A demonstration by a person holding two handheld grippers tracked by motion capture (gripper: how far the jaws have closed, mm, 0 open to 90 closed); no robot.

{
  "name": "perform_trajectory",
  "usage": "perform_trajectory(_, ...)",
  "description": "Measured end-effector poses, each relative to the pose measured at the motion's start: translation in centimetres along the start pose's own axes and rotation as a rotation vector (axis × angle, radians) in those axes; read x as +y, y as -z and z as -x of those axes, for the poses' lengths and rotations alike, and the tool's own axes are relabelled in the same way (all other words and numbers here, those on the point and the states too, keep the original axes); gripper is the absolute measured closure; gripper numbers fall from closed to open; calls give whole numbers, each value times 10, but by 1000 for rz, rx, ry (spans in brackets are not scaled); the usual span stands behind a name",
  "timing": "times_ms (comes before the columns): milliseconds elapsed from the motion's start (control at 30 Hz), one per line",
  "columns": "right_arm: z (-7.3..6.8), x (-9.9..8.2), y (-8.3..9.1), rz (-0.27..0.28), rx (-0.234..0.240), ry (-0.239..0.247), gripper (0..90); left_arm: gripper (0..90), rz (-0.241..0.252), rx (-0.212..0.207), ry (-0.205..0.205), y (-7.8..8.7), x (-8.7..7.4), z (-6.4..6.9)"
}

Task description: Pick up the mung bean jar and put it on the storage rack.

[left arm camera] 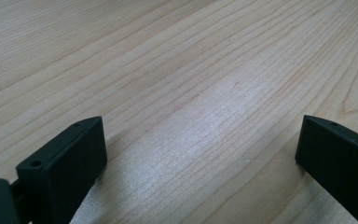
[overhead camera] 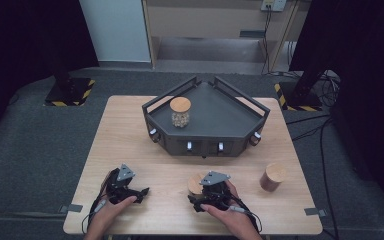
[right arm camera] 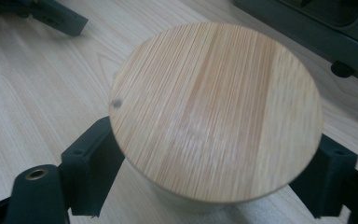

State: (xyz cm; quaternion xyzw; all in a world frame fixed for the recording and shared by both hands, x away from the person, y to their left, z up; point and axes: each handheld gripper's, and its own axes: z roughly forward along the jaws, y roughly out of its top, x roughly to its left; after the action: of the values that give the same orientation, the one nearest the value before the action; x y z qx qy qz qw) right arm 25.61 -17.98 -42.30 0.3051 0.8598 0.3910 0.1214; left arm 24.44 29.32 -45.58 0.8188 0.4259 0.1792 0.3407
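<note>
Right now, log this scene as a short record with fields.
surface: wooden table
right gripper: jaws on either side of a jar with a bamboo lid, beneath the lid
left gripper: open, over bare wood
tray: dark, at the far middle of the table
in tray: glass jar with wooden lid
right side: brown jar, standing alone

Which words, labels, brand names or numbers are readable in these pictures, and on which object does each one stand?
None can be read.
The jar lid, the brown jar, the jar in the tray, the dark tray and the table carry no writing.
The yellow-black stripes on the floor stands are a pattern, not text.
</note>
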Motion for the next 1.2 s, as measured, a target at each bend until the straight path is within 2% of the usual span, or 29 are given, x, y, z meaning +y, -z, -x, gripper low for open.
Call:
perform_trajectory(100, -2, 0, -2, 7, -13, -3, 247, 4, 0, 0, 0, 0, 0, 0)
perform_trajectory(500, -9, 2, 0, -1, -41, 8, 256, 2, -2, -2, 1, 0, 0, 0)
perform_trajectory(733, -9, 5, 7, -5, -64, 11, 257, 2, -2, -2, 1, 0, 0, 0)
perform_trajectory(1033, -7, 12, 19, 0, -69, 23, 256, 2, -2, -2, 1, 0, 0, 0)
perform_trajectory(1200, -4, 14, 22, 2, -74, 11, 256, 2, -1, -2, 1, 0, 0, 0)
